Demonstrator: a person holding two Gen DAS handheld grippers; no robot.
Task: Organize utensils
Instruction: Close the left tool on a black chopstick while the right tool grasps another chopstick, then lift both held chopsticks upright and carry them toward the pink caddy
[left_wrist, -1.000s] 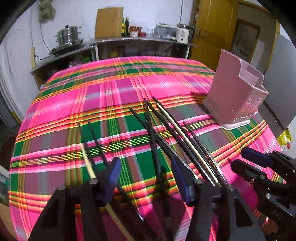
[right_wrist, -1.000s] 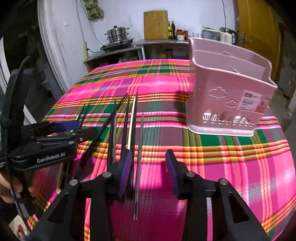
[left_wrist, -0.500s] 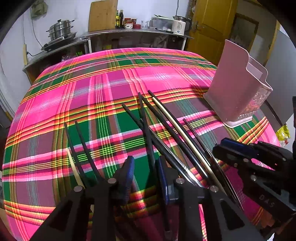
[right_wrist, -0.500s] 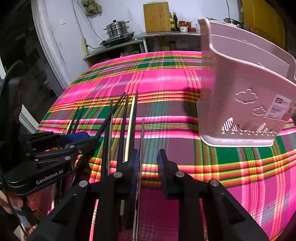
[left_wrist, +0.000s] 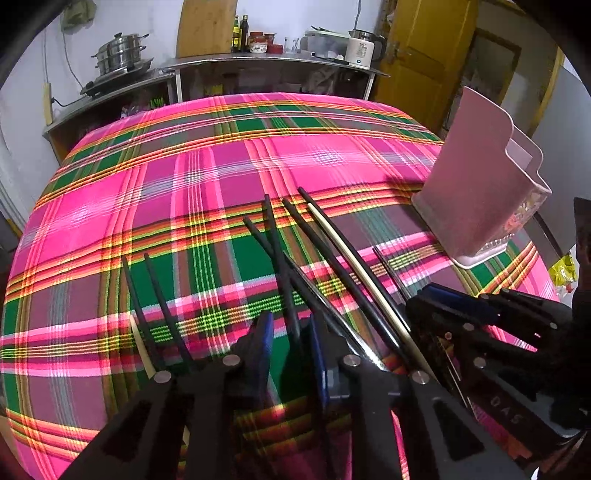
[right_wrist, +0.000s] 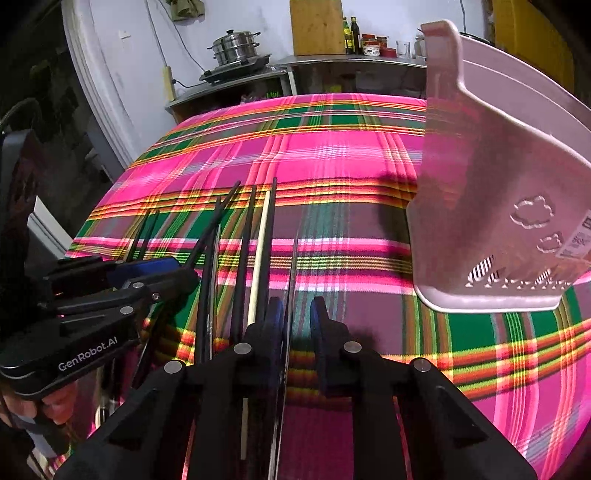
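Observation:
Several black chopsticks and a pale wooden one (left_wrist: 354, 258) lie fanned on the plaid tablecloth (left_wrist: 221, 192). My left gripper (left_wrist: 291, 347) hangs low over them. Its jaws are closing around a black chopstick (left_wrist: 277, 251), and cloth still shows between the blue pads. My right gripper (right_wrist: 296, 321) is closing around a thin dark chopstick (right_wrist: 294, 266) that runs close to its left pad, with a gap on the other side. The pink utensil caddy (right_wrist: 498, 206) stands upright to the right, its inside hidden. Each gripper shows in the other's view: right gripper (left_wrist: 461, 306), left gripper (right_wrist: 155, 273).
Two more black chopsticks (left_wrist: 147, 295) and a short wooden one (left_wrist: 142, 347) lie at the left. The caddy (left_wrist: 480, 192) stands near the table's right edge. Behind the table are a counter (left_wrist: 258, 61) with a steel pot, cutting board and kettle, and a yellow door (left_wrist: 424, 55).
Both grippers' jaws have narrowed from wide to a small gap, each around a chopstick. Both hands have moved forward over the chopsticks; the caddy looms larger in the right wrist view.

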